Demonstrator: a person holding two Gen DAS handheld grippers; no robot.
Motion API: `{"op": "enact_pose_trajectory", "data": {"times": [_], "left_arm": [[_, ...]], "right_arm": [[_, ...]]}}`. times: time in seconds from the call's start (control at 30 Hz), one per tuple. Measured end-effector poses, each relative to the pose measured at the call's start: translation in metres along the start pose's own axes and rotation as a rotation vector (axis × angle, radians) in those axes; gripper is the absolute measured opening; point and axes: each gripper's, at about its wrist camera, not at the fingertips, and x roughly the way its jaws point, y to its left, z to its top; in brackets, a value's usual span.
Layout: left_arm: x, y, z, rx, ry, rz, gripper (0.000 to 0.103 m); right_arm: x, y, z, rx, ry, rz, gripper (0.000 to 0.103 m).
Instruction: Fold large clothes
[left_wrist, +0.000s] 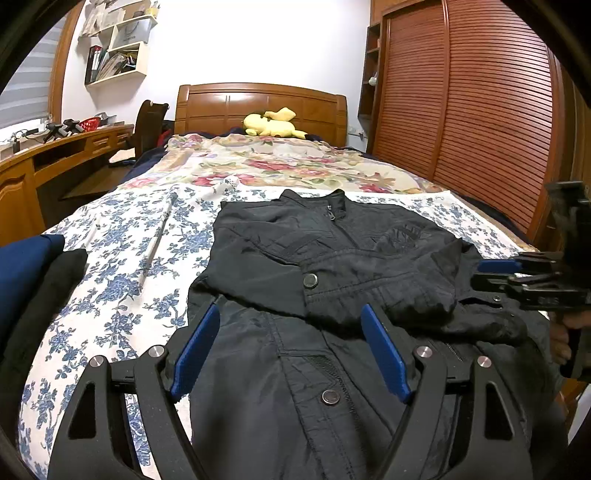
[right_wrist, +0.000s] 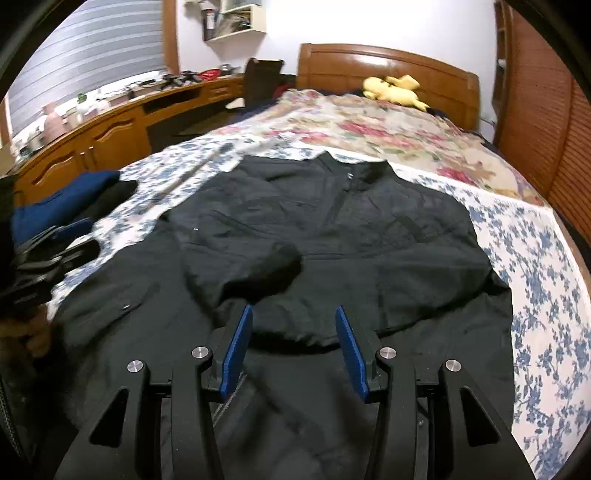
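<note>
Jacket: a black jacket (left_wrist: 332, 280) lies front side up on the bed (left_wrist: 122, 236), collar toward the headboard (left_wrist: 258, 107), zipper closed; both sleeves are folded across the chest, their cuffs meeting near the middle.
Left gripper: the left gripper (left_wrist: 291, 350) hangs over the lower part of the jacket; its jaws are spread wide, with nothing between the blue pads (left_wrist: 195, 347).
Right gripper: the right gripper (right_wrist: 295, 347) is above the jacket hem; its jaws are released, apart, and hold no cloth. In the left view it comes in from the right edge, beside the sleeve cuff.
Bed cover: a white sheet with blue flowers, and a rose blanket (left_wrist: 280, 162) behind it.
Other clothes: a blue and black folded pile (left_wrist: 33, 280) at the left edge of the bed.
Toy: a yellow plush toy (left_wrist: 271, 123) at the headboard.
Bench: a wooden bench (right_wrist: 110, 122) stands along the window side.
</note>
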Motion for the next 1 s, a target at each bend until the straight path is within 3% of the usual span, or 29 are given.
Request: {"op": "enact_pose_trajectory", "data": {"times": [0.43, 0.67, 1.0], "left_arm": [[-0.004, 0.004, 0.001, 0.005, -0.008, 0.01, 0.08], [-0.01, 0.02, -0.001, -0.02, -0.018, 0.025, 0.08], [-0.015, 0.031, -0.006, -0.018, -0.014, 0.047, 0.08]], "right_arm": [[0.091, 0.022, 0.031, 0.001, 0.103, -0.03, 0.049], [0.089, 0.06, 0.038, -0.015, 0.067, 0.091, 0.049], [0.086, 0.091, 0.012, -0.062, 0.09, 0.171, 0.049]]}}
